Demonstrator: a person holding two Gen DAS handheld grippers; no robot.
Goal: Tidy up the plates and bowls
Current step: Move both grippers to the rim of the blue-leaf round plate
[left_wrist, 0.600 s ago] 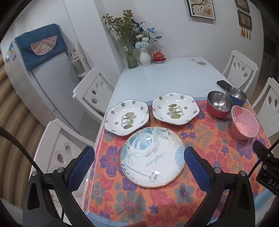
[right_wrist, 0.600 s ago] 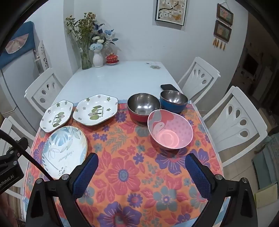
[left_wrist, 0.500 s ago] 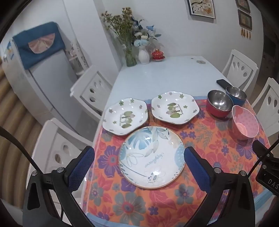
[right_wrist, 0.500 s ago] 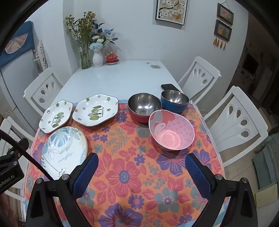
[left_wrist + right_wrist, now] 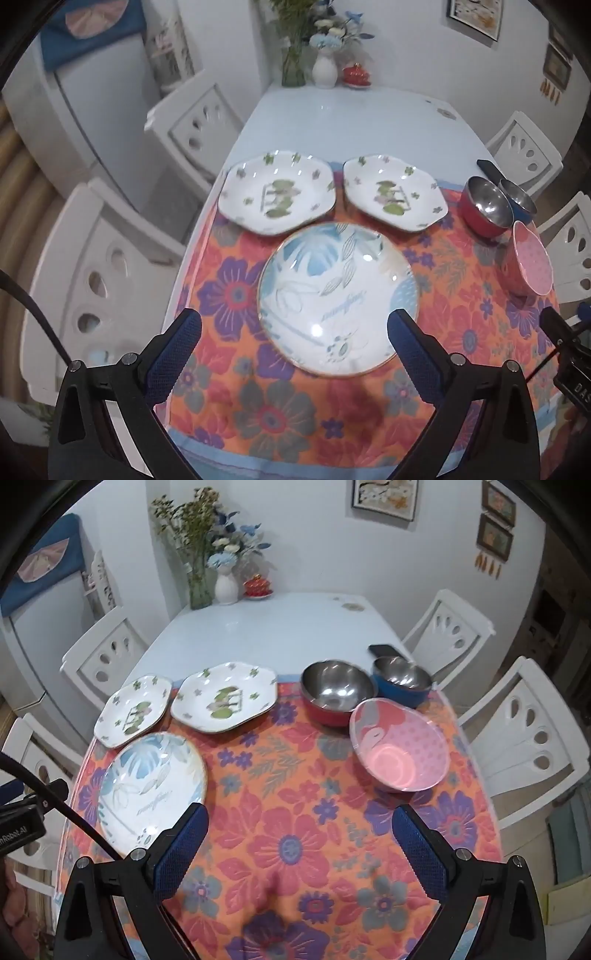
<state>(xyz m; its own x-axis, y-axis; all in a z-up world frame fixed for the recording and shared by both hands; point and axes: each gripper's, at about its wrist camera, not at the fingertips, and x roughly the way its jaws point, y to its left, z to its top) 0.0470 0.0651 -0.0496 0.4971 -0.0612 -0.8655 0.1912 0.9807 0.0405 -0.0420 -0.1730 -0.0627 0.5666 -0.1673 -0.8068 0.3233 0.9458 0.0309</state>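
Left tool: spread wide, empty, above round blue-leaf plate at frame centre. Right tool: spread wide, empty, over floral cloth; pink bowl right of centre. Two white hexagonal plates side by side in upper centre. Red bowl and blue bowl adjacent, upper right. Nothing stacked; all sorting judged left to do. White counter beyond cloth: flower vases, phone. White chairs around.
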